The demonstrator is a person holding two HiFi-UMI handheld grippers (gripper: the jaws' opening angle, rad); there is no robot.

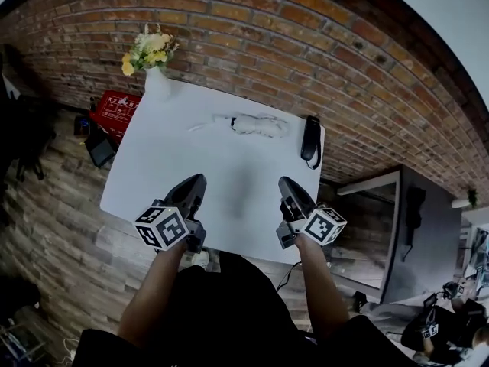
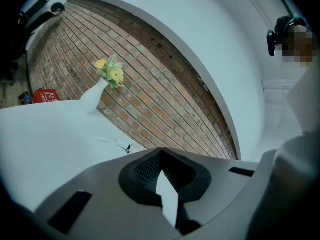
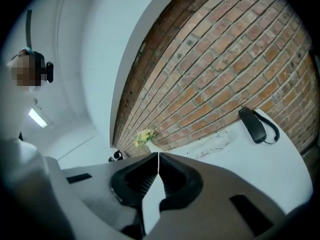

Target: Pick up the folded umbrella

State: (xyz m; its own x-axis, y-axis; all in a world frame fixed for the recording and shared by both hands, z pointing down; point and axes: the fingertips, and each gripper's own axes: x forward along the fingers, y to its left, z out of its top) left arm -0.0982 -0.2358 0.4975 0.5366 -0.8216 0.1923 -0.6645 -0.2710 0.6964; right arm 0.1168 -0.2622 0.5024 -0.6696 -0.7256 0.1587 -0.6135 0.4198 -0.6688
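Note:
The folded black umbrella (image 1: pixel 310 139) lies with its wrist strap at the far right corner of the white table (image 1: pixel 176 159). The right gripper view shows the umbrella (image 3: pixel 253 125) ahead and to the right, well away from the jaws. My left gripper (image 1: pixel 197 183) and my right gripper (image 1: pixel 286 184) hover side by side over the table's near edge, pointing toward the brick wall. The left gripper (image 2: pixel 161 152) has its jaws together at the tip with nothing in them. Likewise, my right gripper (image 3: pixel 158 155) is shut and empty. The left gripper view does not show the umbrella.
A crumpled clear wrapper (image 1: pixel 256 125) lies at the far middle of the table. A white vase of yellow flowers (image 1: pixel 150 54) stands at the far left corner. A red box (image 1: pixel 116 109) sits on the floor to the left, and a dark cabinet (image 1: pixel 416 228) stands to the right.

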